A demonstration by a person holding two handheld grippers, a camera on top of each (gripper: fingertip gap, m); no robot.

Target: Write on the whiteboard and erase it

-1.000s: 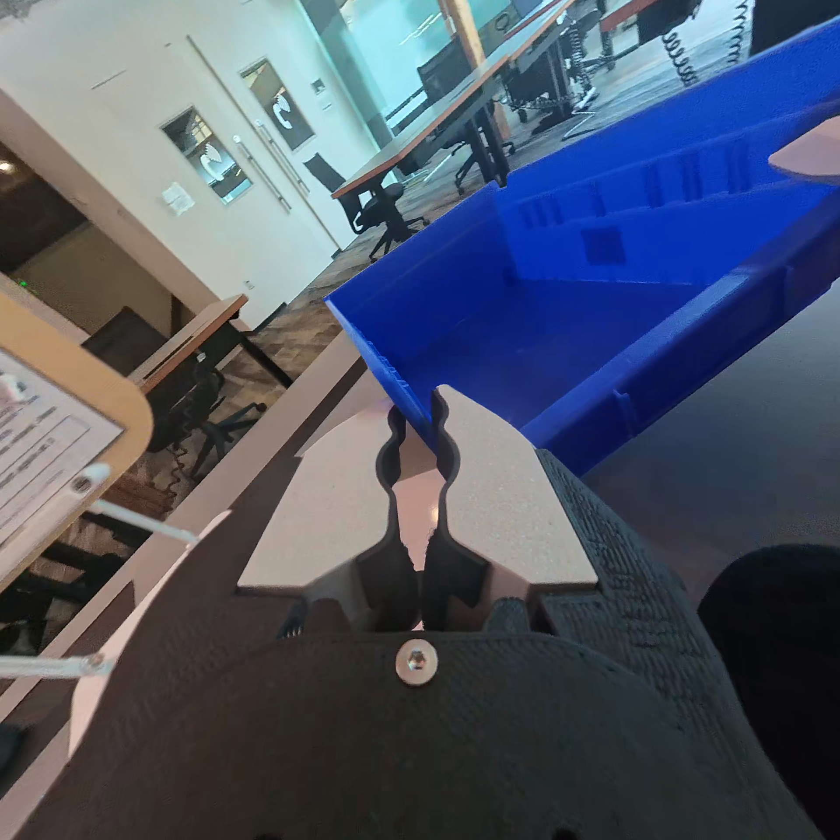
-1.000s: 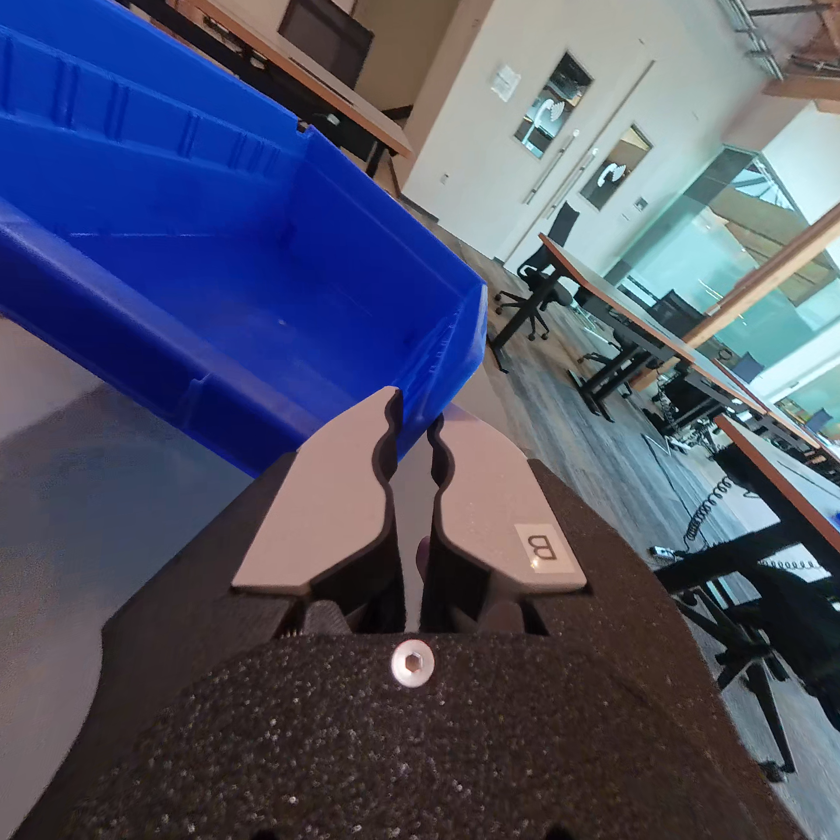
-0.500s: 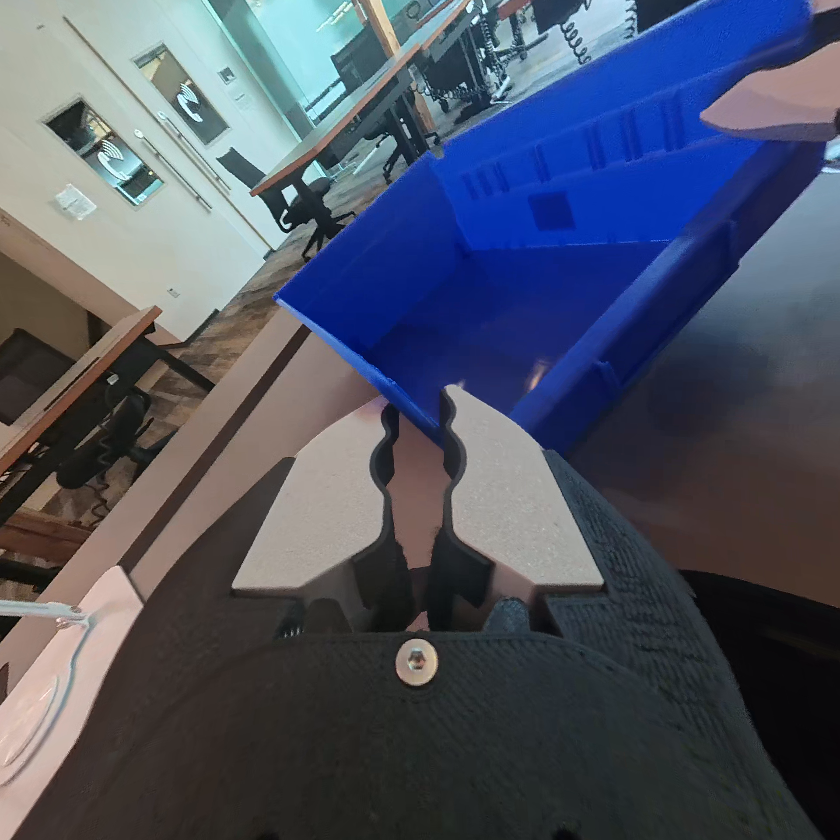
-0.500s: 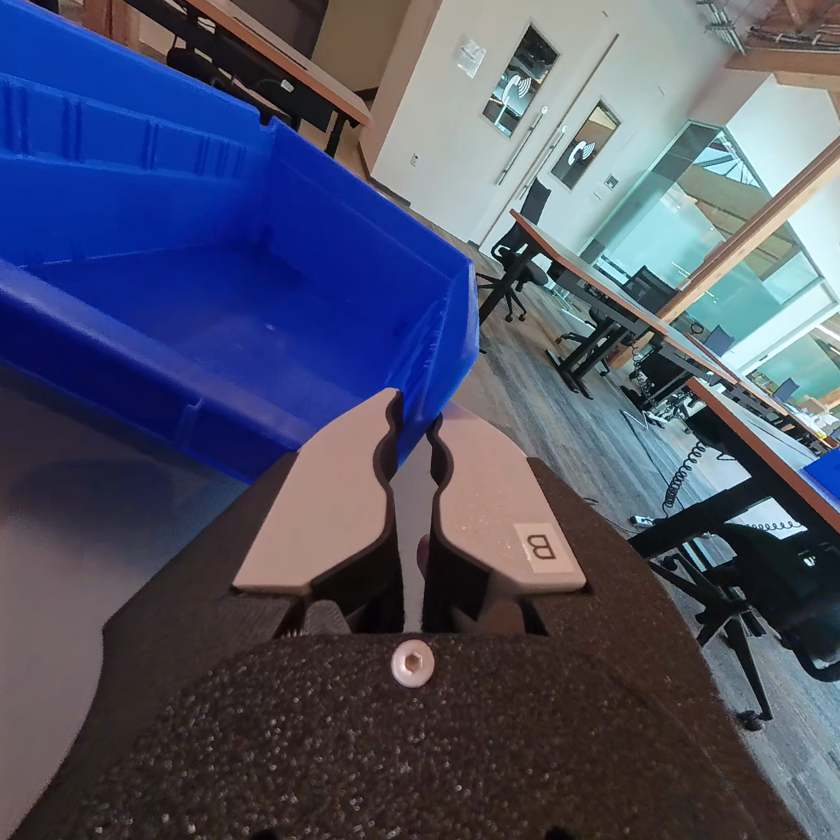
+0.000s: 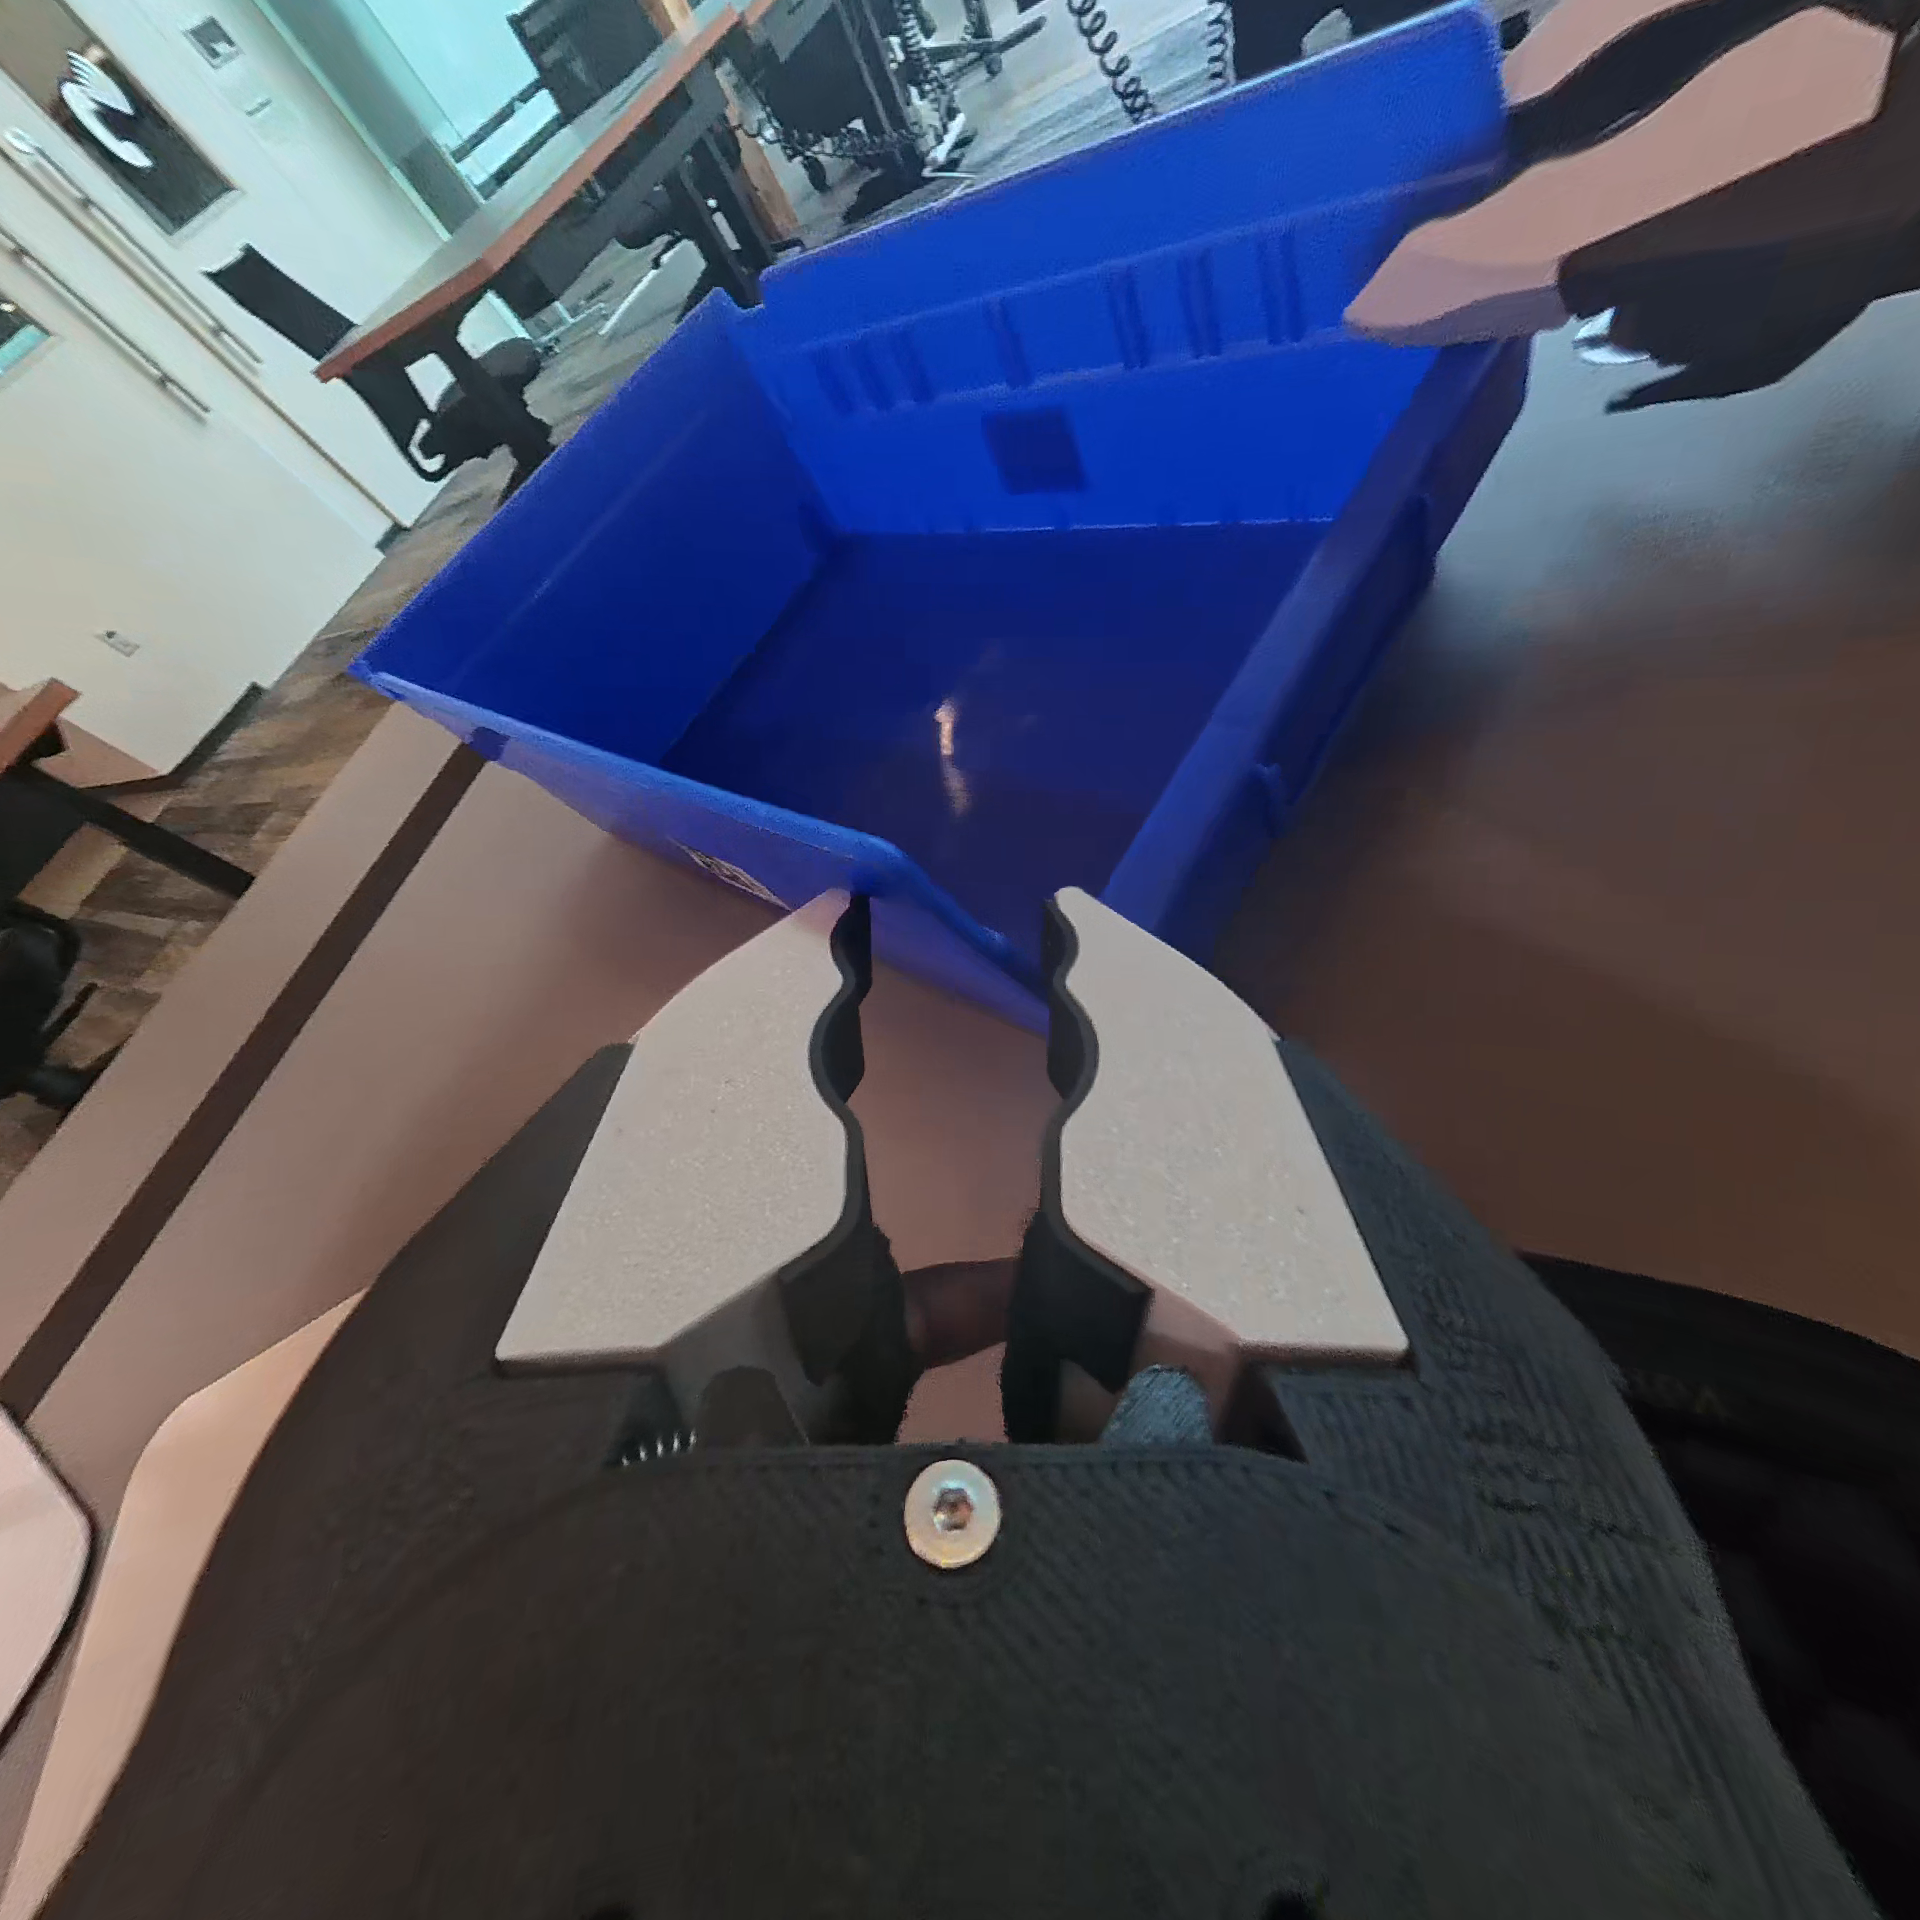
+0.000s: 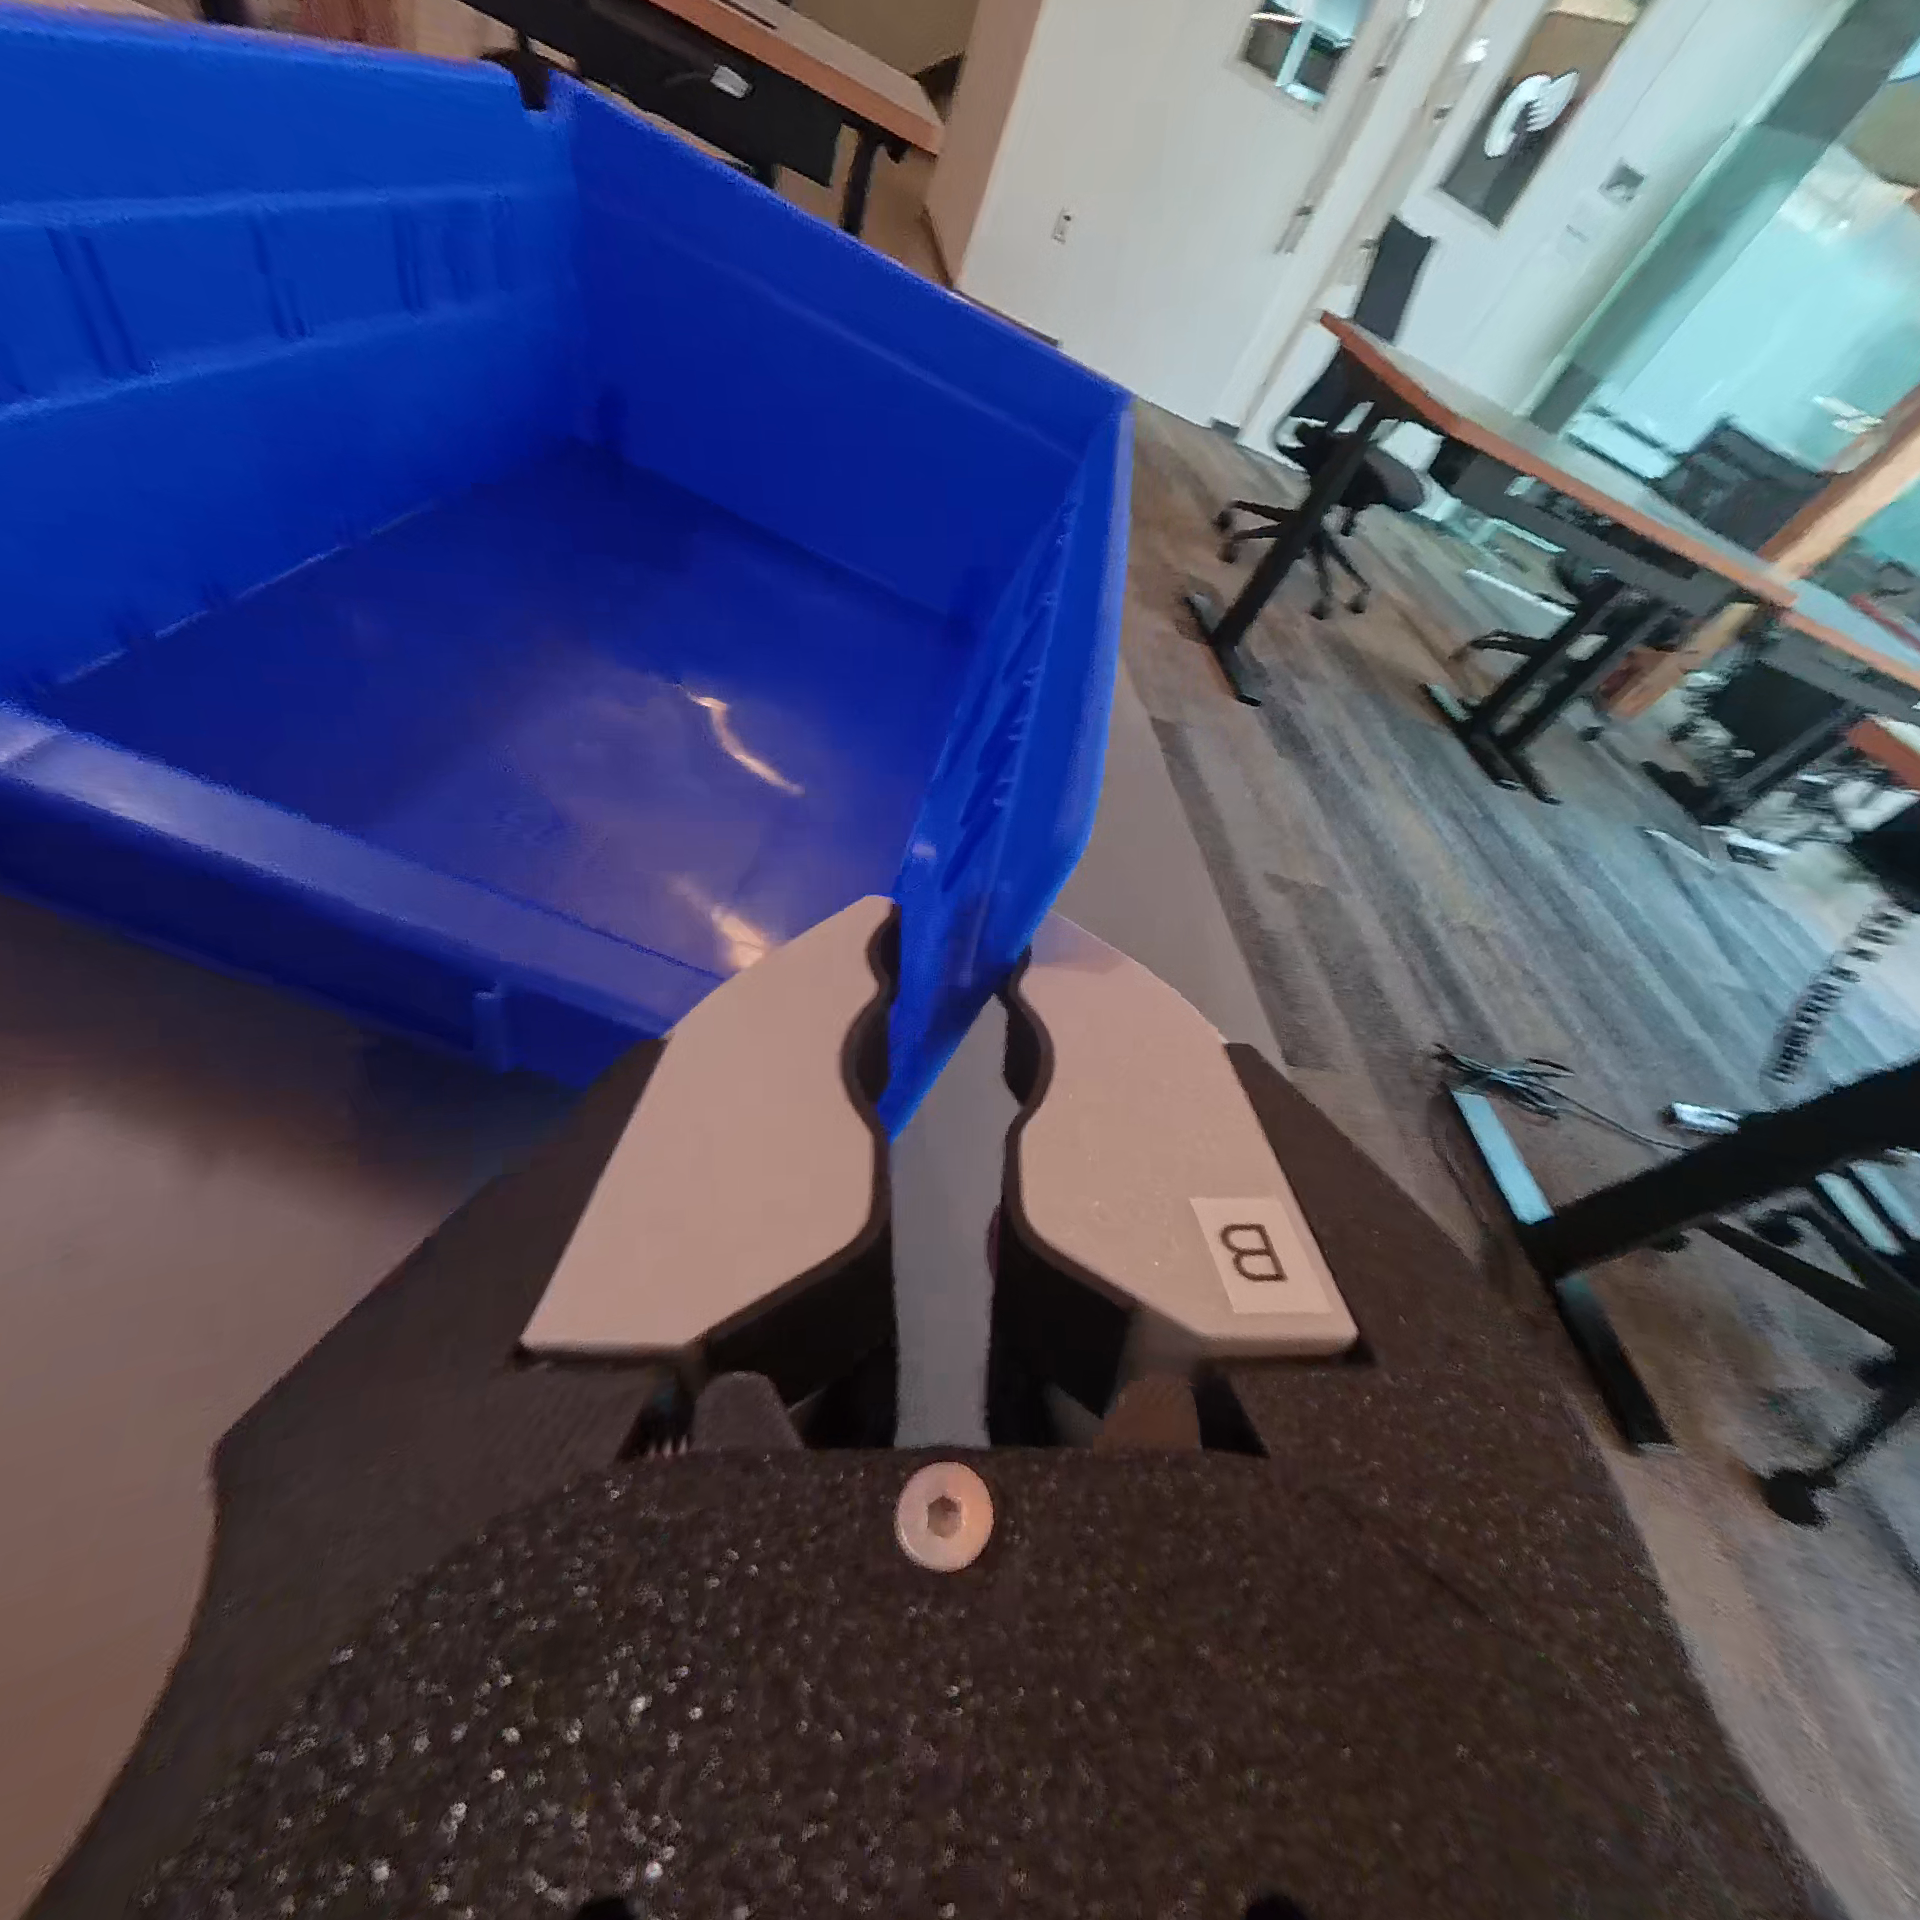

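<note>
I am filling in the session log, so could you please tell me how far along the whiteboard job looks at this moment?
Nothing looks done: no whiteboard, marker or eraser shows in either view. In hand: nothing. The left gripper is open and empty at the near corner of the empty blue bin; the right gripper, also empty with a narrow gap between its jaws, sits at another corner. Left: writing and erasing, it seems.

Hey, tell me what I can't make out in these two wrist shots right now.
- Whiteboard, marker, eraser: in neither view.
- Blue bin: its near corner is behind the left gripper in the left wrist view; in the right wrist view its left side is cut by the edge.
- Right gripper: only its fingers show in the left wrist view, cut by the edge.
- Desks: blurred.
</note>
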